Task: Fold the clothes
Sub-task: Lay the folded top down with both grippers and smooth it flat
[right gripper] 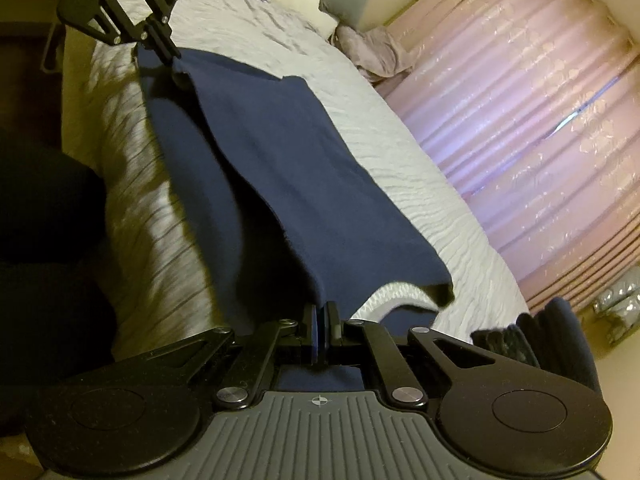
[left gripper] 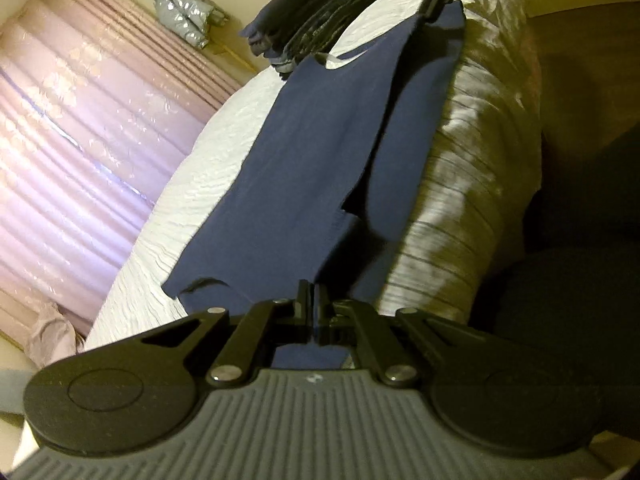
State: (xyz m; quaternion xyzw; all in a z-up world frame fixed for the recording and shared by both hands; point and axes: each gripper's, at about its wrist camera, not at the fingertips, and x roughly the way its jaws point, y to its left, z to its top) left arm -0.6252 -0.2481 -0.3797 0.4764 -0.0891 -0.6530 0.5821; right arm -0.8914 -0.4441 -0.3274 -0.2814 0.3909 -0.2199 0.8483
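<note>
**A:** What do the 2 grippers have hold of?

**B:** The same navy garment (left gripper: 320, 152). The left gripper (left gripper: 312, 300) has its jaws closed on 1 end of it, cloth pinched between the pads. The right gripper (right gripper: 320, 320) is clamped the same way on the other end; from the left wrist view it shows far off (left gripper: 434, 4) at the top of the garment.

**A:** And where does the garment lie?

**B:** On the white bedspread (left gripper: 224, 184), along the edge of the bed. Part rests flat on top, and a flap hangs between the 2 grips over the bed's side, doubled in a fold line.

**A:** How will it handle?

**B:** Soft and light, I judge. It sags wherever nothing holds it and has no stiffness, so it follows the grips and drapes. It looks matte, not slippery, so a thin pinch should keep it. The 2 ends of the folded edge are the right places to hold; a grip in the middle would let the ends droop.

**A:** Counts?

**B:** 1 garment in hand and 1 stack of dark folded clothes (left gripper: 316, 20) farther along the bed. How many pieces are in it I cannot tell. Also 1 pink curtain (right gripper: 540, 120) behind the bed.
</note>
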